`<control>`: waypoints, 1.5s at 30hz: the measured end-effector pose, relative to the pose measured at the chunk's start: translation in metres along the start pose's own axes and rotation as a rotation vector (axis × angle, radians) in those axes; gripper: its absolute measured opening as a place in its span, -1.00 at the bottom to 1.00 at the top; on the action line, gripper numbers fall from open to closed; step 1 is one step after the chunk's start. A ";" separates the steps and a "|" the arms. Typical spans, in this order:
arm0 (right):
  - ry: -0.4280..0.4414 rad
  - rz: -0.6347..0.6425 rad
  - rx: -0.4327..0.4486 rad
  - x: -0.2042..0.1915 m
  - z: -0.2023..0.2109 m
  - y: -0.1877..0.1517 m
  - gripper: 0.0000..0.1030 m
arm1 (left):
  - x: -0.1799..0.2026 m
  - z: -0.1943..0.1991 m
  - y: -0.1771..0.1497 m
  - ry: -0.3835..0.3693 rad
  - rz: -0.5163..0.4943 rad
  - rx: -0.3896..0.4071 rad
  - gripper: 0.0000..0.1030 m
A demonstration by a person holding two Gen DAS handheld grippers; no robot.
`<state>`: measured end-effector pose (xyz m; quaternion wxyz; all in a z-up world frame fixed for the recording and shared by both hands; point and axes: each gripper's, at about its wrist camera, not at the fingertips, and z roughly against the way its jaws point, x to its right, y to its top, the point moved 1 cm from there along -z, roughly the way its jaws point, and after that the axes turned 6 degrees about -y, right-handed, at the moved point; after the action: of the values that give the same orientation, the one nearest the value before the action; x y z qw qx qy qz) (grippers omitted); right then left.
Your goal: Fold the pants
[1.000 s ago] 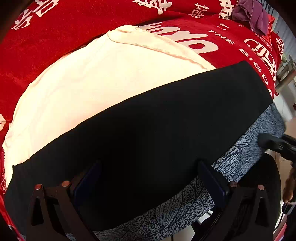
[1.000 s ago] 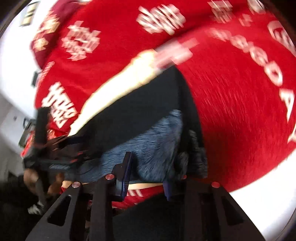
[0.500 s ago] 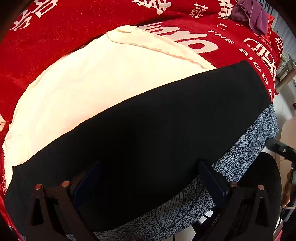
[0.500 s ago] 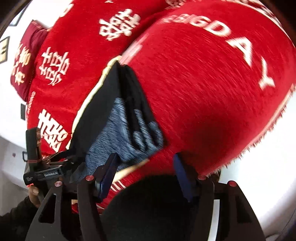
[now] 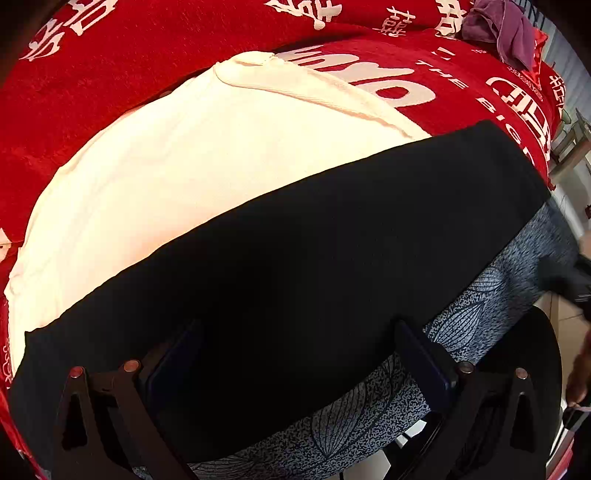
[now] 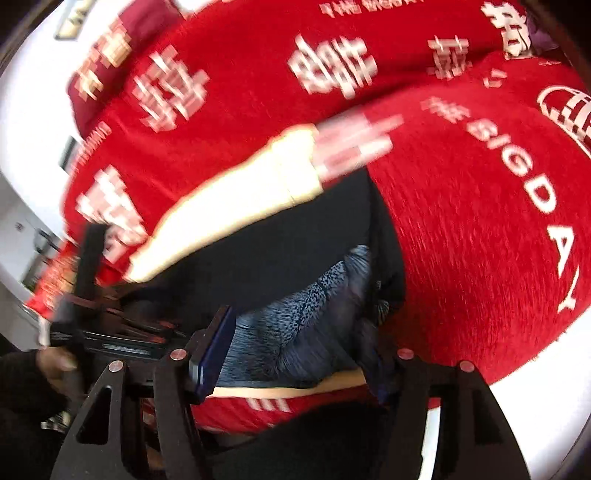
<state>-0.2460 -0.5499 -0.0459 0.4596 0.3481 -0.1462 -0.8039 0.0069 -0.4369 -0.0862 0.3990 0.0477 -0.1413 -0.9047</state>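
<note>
Pants [image 5: 314, 258] lie flat across the near edge of the bed [image 5: 129, 66], black side up, w/ a blue-grey leaf-print layer [image 5: 491, 295] peeking out along the near and right edges; a cream garment [image 5: 207, 155] sits beside them farther in, partly under the black cloth. Left tongs [image 5: 295, 362] hang wide over the near hem, both fingers [image 5: 421, 354] spread, nothing betw. them. Right tongs [image 6: 295, 343] are also spread wide at the right end of the pants, fingers either side of the leaf-print edge [image 6: 317, 317] but not closed on it; the view is motion-blurred, so whether a pad touches cloth can't be told. Step in hand, prob.: take both ends of the near edge for a fold. To do it well: bring each tong down so it bites all layers at the hem, black plus leaf-print, not just the top one, else the layers slide apart on lift. Grip near the corners, at matching depth L and R, so the fold line runs straight. Keep clear of the cream garment, or it gets dragged along. Lift low, carry the edge across evenly, then lay it edge-to-edge. A purple cloth [image 5: 498, 26] at the far corner is well apart, no issue.
</note>
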 end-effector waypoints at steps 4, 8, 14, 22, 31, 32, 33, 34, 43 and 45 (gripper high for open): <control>0.002 -0.059 -0.025 0.005 -0.012 0.007 0.29 | -0.003 0.002 -0.003 -0.016 -0.007 0.003 1.00; -0.030 -0.163 -0.062 0.012 -0.010 0.004 0.28 | -0.009 0.004 -0.006 -0.019 0.003 0.005 1.00; 0.126 -0.505 -0.032 0.054 -0.006 -0.010 0.29 | -0.018 0.010 -0.015 -0.026 0.016 0.011 1.00; 0.007 -0.460 -0.074 0.056 -0.012 -0.014 0.36 | -0.022 0.011 -0.018 -0.021 0.019 0.023 1.00; -0.011 -0.264 0.008 0.030 0.008 0.001 -0.69 | -0.024 0.015 -0.023 -0.019 0.014 0.022 1.00; -0.006 -0.241 0.025 0.023 0.016 0.005 -0.69 | -0.025 0.015 -0.022 -0.016 0.017 0.019 1.00; 0.000 -0.209 0.048 0.012 0.026 0.010 -0.69 | -0.029 0.018 -0.023 -0.009 0.024 0.019 1.00; 0.006 -0.189 0.063 0.004 0.032 0.013 -0.69 | -0.035 0.021 -0.026 0.001 0.035 0.021 1.00; 0.095 0.094 0.134 -0.116 0.071 0.038 -0.69 | -0.133 0.027 -0.071 -0.007 0.264 -0.014 1.00; 0.127 0.159 0.133 -0.150 0.069 0.040 -0.69 | -0.137 0.033 -0.074 0.011 0.252 -0.017 1.00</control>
<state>-0.2176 -0.4510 0.0894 0.5063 0.4151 -0.1971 -0.7298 0.0408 -0.2817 -0.0801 0.5107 0.0311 -0.1363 -0.8483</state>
